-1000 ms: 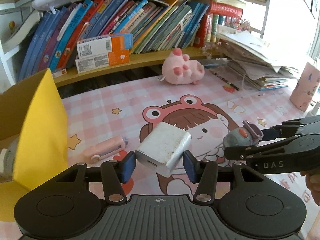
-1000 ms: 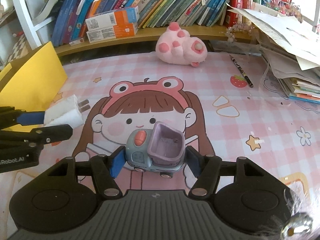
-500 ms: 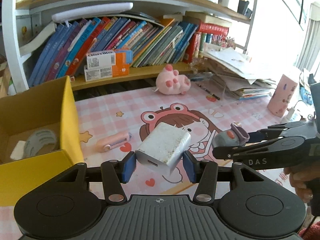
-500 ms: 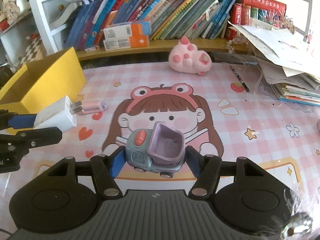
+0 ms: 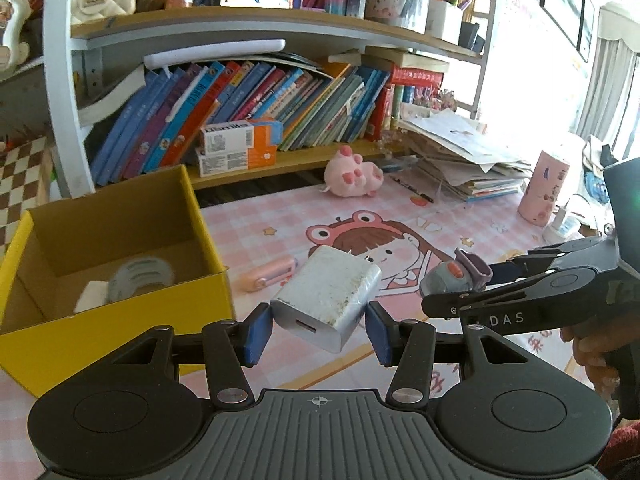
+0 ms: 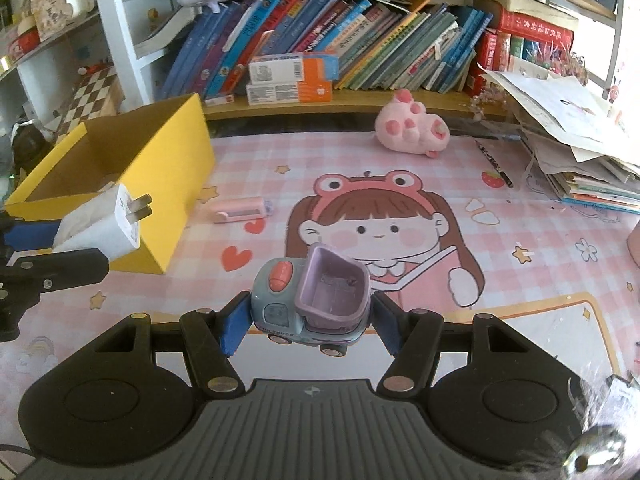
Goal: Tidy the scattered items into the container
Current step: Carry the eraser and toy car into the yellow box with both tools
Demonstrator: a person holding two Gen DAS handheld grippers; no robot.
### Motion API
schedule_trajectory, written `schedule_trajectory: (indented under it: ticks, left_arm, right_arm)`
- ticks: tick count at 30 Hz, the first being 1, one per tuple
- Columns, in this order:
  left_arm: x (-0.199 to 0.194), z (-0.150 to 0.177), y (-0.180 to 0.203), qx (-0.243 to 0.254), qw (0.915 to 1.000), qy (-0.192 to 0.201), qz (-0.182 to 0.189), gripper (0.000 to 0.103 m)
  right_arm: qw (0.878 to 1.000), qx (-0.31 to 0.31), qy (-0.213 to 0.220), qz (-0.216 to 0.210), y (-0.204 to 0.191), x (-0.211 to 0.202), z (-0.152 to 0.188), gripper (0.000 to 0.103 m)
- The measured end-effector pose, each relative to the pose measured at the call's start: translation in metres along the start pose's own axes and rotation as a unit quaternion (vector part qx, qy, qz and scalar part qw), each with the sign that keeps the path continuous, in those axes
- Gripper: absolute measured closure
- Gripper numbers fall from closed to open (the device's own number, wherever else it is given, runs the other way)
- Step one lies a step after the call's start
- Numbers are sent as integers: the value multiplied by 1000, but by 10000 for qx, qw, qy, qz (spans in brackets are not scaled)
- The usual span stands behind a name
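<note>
We hold a white charger point(image 5: 326, 300) clamped in our left gripper point(image 5: 318, 330) beside the yellow box point(image 5: 120, 320), and a toy truck point(image 6: 310, 300) clamped in our right gripper point(image 6: 306, 328) above the pink mat point(image 6: 520, 280)

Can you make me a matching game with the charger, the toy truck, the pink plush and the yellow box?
Things:
1. white charger
2. toy truck
3. pink plush
4. yellow box

Places or states:
A. lying on the mat by the bookshelf
B. held in the left gripper
C. open at the top, with some things inside already
D. held in the right gripper

Pairs: 1-B, 2-D, 3-A, 4-C
</note>
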State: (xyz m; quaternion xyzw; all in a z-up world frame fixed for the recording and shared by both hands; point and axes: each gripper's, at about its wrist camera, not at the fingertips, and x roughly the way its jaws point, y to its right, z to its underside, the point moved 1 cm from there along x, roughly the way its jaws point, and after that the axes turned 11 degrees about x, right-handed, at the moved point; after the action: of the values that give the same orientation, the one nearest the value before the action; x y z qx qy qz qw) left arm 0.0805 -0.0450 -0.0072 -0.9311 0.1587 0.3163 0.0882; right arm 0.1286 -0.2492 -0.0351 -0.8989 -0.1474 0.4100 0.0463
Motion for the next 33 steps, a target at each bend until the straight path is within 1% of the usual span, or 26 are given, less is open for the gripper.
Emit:
schedule_trajectory:
  ticks: [6,14,25,33]
  left_arm:
    - [-20,5,-20,-19,9999,163,-22,53]
    - [-42,9,-52,-38,9991,368,-195,54]
    - [-57,11,-97,-34,9966,530,-624,54]
    - [-56,4,-132,216,9935,536,-986,54]
  right_arm:
    - [9999,-61,119,-36,-29,-11,2,41]
    - [9991,-225,294,-188,-65,-20,-6,41]
    - [9959,-617,451,-483,-113,-14,-26,41]
    - [9921,-910,498,-711,-140,-1,-52,41]
